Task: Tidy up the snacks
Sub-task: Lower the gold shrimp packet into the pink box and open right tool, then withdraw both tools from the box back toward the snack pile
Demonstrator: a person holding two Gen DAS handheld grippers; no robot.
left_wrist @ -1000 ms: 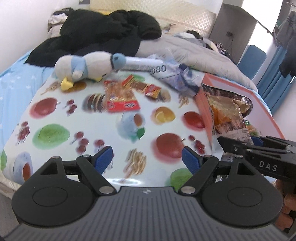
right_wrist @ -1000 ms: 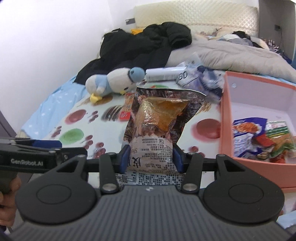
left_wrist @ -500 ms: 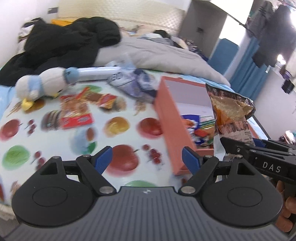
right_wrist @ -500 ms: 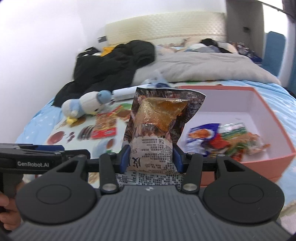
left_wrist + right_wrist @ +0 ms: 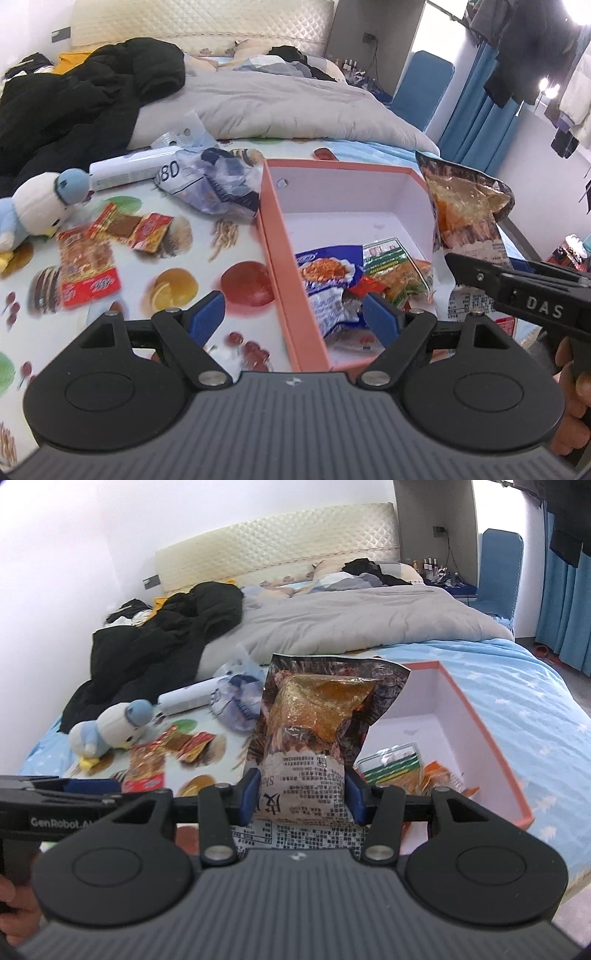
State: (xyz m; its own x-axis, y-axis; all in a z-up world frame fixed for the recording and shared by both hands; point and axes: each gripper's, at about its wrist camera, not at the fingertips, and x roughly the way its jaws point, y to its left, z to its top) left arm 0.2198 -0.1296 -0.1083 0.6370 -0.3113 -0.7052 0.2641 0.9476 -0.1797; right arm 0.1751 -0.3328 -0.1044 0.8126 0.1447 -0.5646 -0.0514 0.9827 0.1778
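Observation:
My right gripper (image 5: 302,794) is shut on a brown and orange snack bag (image 5: 325,720) and holds it upright over the near left part of the pink box (image 5: 491,746). The same bag (image 5: 465,206) shows at the right of the left wrist view, above the box's right side. The pink box (image 5: 280,236) holds several snack packets (image 5: 332,273). My left gripper (image 5: 295,314) is open and empty, hovering over the box's left wall. Red snack packets (image 5: 86,266) lie on the fruit-print mat to the left.
A plush penguin (image 5: 33,206), a white tube (image 5: 125,170) and a crumpled blue-white bag (image 5: 214,181) lie behind the red packets. A black jacket (image 5: 81,99) and grey duvet (image 5: 280,107) cover the bed behind. The bed's edge is right of the box.
Both grippers have swung to the right, from over the mat to over the pink box. The right gripper carried the snack bag with it. The left stayed open.

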